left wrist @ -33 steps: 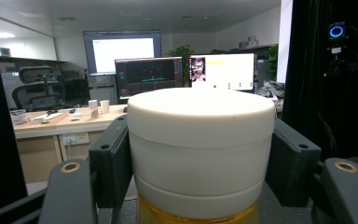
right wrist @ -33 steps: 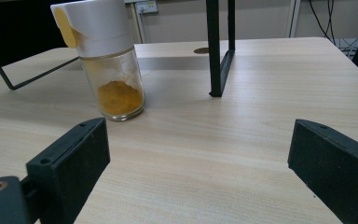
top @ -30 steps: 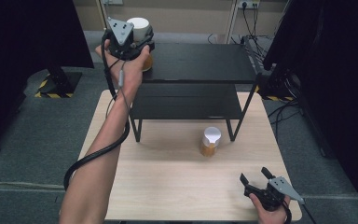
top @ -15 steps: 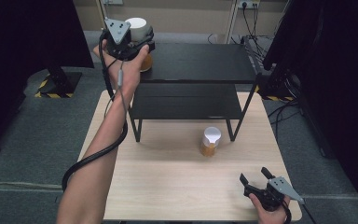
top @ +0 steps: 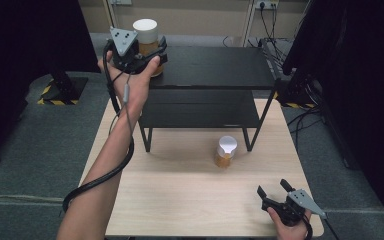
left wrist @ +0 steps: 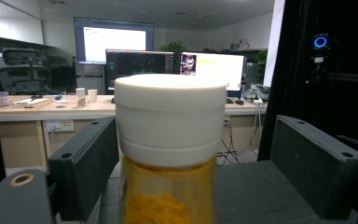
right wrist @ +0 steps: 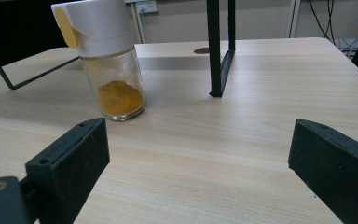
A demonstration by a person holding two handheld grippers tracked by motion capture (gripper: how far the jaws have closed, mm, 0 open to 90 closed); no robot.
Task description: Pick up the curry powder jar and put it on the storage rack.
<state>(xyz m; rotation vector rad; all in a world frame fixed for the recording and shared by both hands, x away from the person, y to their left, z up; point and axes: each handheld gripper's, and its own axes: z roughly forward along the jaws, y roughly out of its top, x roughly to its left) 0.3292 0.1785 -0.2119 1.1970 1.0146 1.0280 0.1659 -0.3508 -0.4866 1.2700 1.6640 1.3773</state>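
left hand-held gripper (top: 147, 50) | jaws just opened | jar (top: 146, 37) released, between jaws

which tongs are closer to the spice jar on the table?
Right. The right tongs sit on the table just short of the spice jar; the left tongs are up at the shelf's top tier.

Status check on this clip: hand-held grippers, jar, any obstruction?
Left hand-held gripper just opened around white-capped orange-powder jar on black top shelf, pads clear. Right hand-held gripper open. No obstruction.
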